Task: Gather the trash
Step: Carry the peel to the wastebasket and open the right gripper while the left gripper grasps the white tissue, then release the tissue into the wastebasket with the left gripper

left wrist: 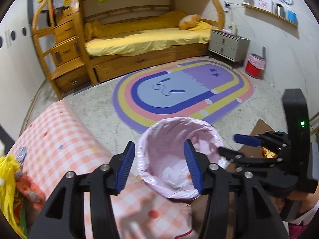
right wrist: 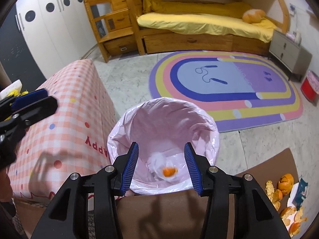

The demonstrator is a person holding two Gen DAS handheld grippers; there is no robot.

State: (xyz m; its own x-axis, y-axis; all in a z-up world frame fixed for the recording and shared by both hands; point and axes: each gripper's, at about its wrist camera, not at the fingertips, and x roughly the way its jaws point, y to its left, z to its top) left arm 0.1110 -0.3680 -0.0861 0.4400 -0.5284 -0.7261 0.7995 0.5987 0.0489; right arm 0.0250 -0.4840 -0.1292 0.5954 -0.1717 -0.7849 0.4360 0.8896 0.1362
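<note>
Left wrist view: the left claw (left wrist: 158, 165) is spread and empty above the bin (left wrist: 179, 155), which stands between the checked counter (left wrist: 59, 139) and the right claw (left wrist: 229, 145).

Right wrist view: the right claw (right wrist: 161, 165) is spread over the bin's mouth, a blurred peel (right wrist: 169, 172) below it. More peels (right wrist: 283, 195) lie low to its right, nearer this claw.

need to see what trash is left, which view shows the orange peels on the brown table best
The right wrist view: the orange peels lie in plain sight at its lower right on the brown table. The left wrist view shows only a small orange scrap behind the right tongs.
</note>
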